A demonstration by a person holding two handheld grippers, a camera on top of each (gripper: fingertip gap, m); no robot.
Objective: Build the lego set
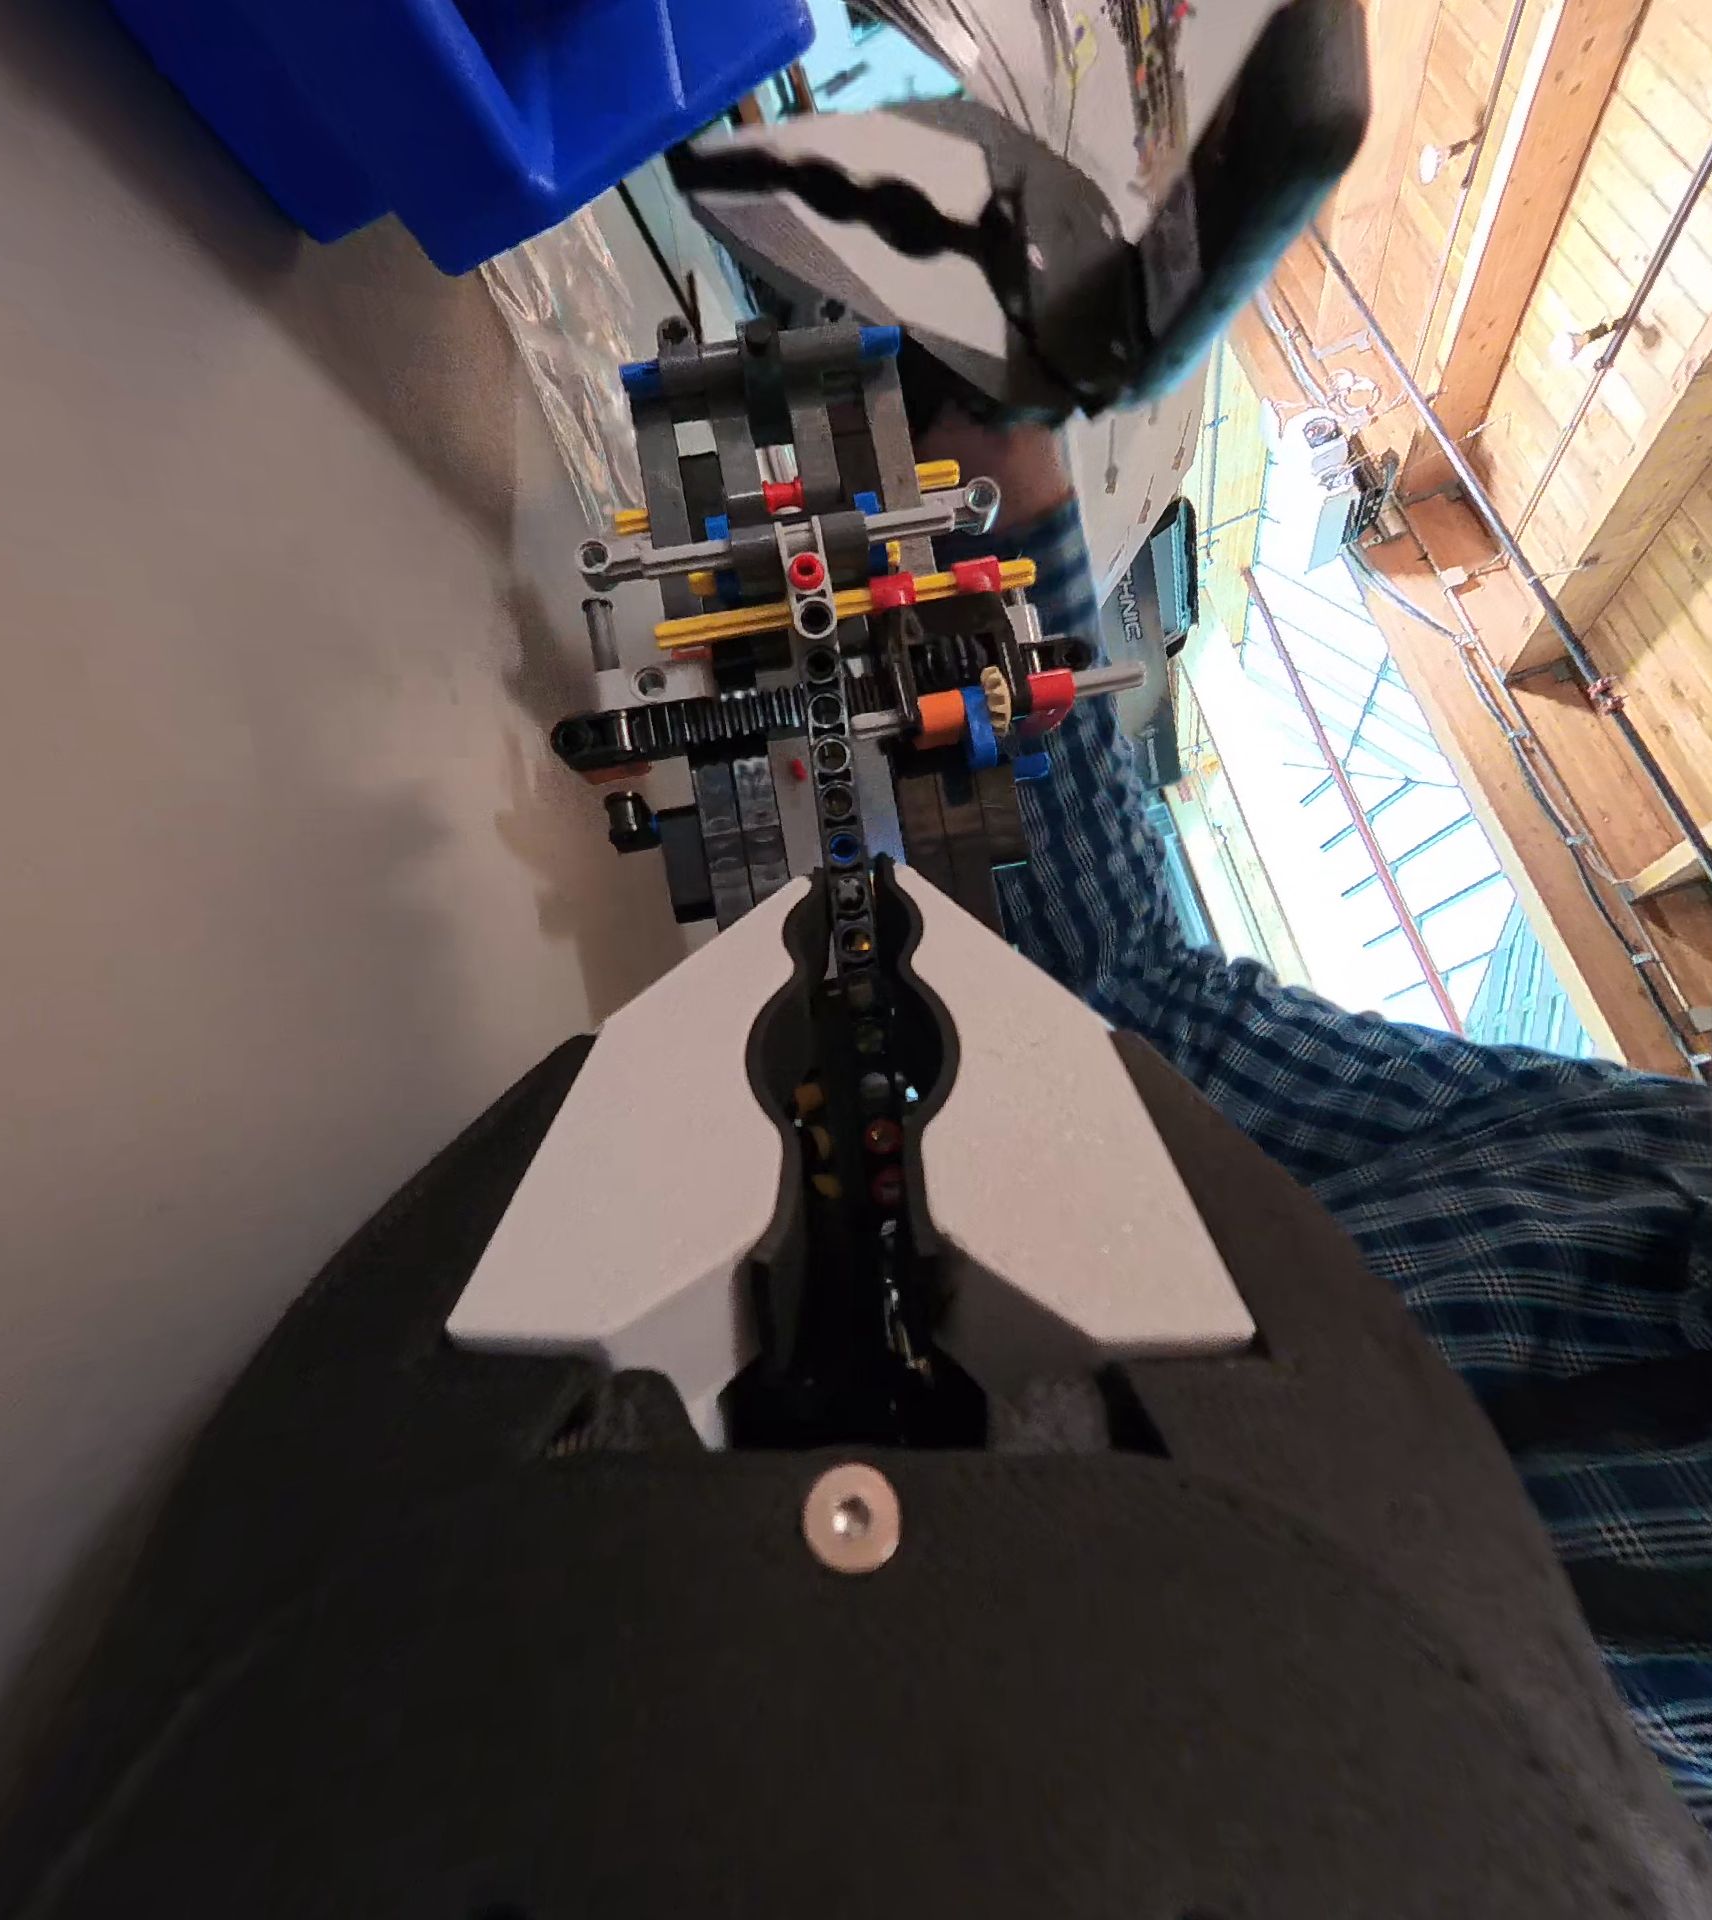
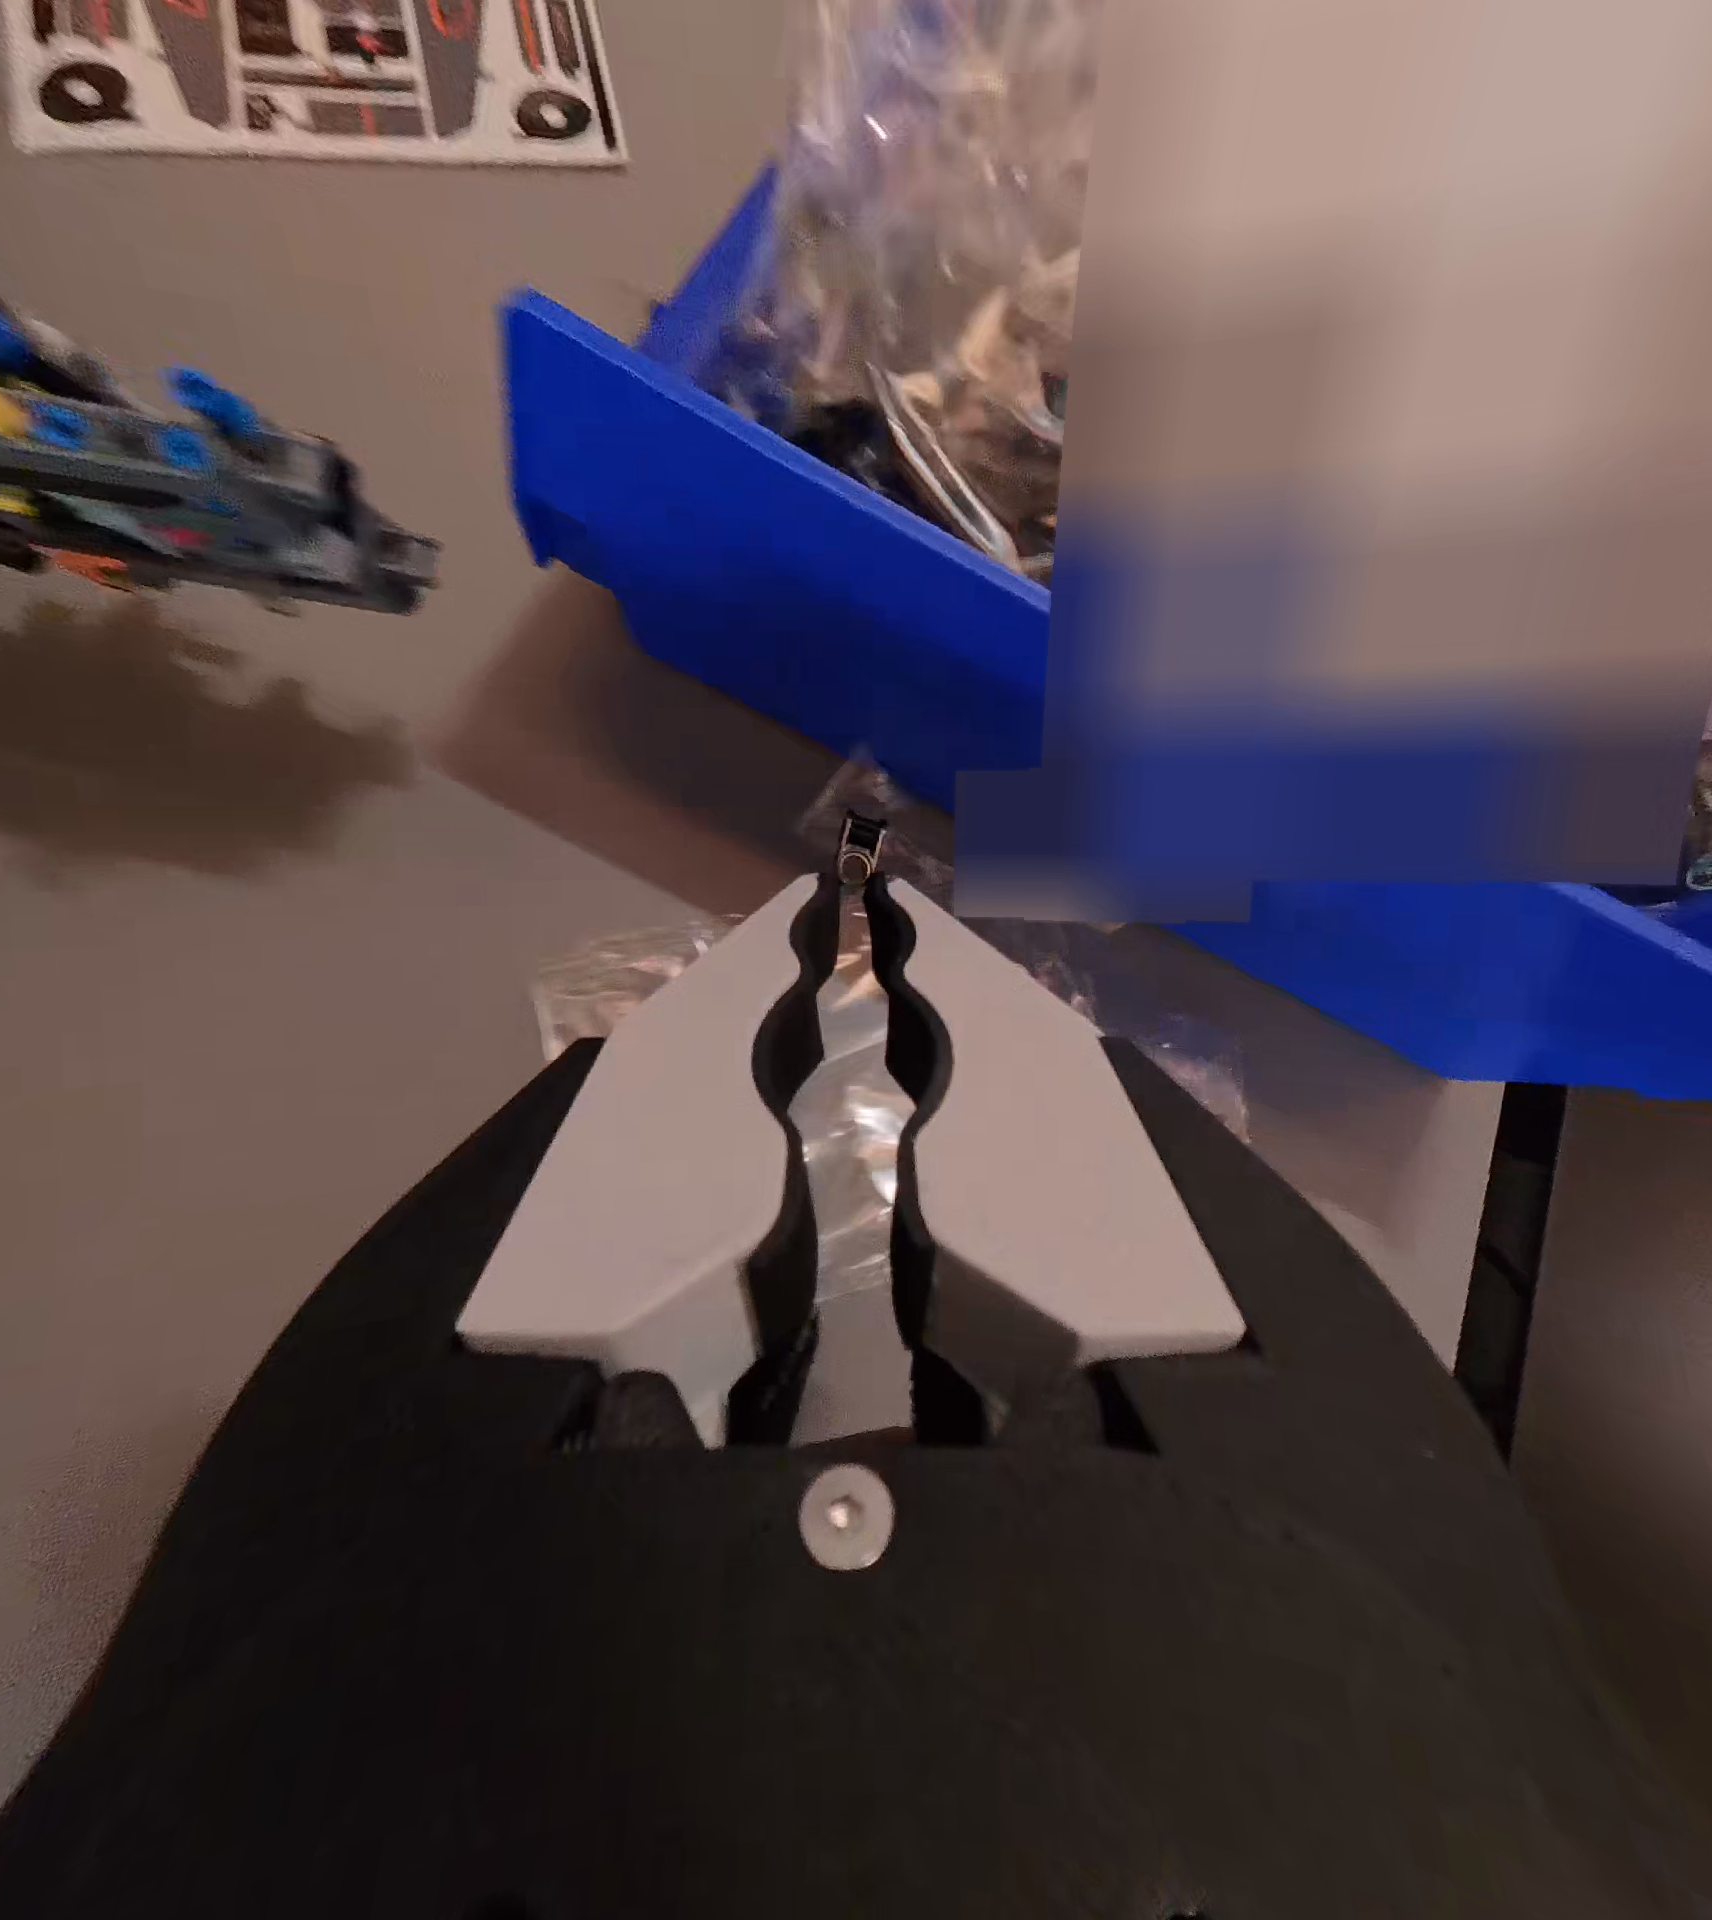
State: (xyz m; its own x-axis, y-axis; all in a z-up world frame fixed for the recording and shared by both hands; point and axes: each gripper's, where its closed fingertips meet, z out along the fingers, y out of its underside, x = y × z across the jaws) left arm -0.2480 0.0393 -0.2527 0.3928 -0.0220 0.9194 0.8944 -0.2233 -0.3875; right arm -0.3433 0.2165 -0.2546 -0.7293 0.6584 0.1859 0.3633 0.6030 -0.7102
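My left gripper (image 1: 850, 883) is shut on the dark beam of a part-built lego model (image 1: 810, 623), a grey and black frame with yellow axles, red and blue pins and a black toothed rack, held above the table. The model also shows blurred at the left of the right wrist view (image 2: 156, 478). My right gripper (image 2: 847, 883) is shut on a small grey and black lego piece (image 2: 857, 847) that sticks out past its tips. The right gripper also shows blurred at the top of the left wrist view (image 1: 727, 177), above the far end of the model.
A blue parts bin (image 2: 779, 561) holds clear bags of lego pieces (image 2: 935, 312); it shows at upper left in the left wrist view (image 1: 436, 114). A sticker sheet (image 2: 312, 73) lies on the table. A clear plastic bag (image 2: 862, 1132) lies under my right gripper. A plaid sleeve (image 1: 1403, 1143) is at right. Across from one pair of fingers to the other is roughly 20 centimetres.
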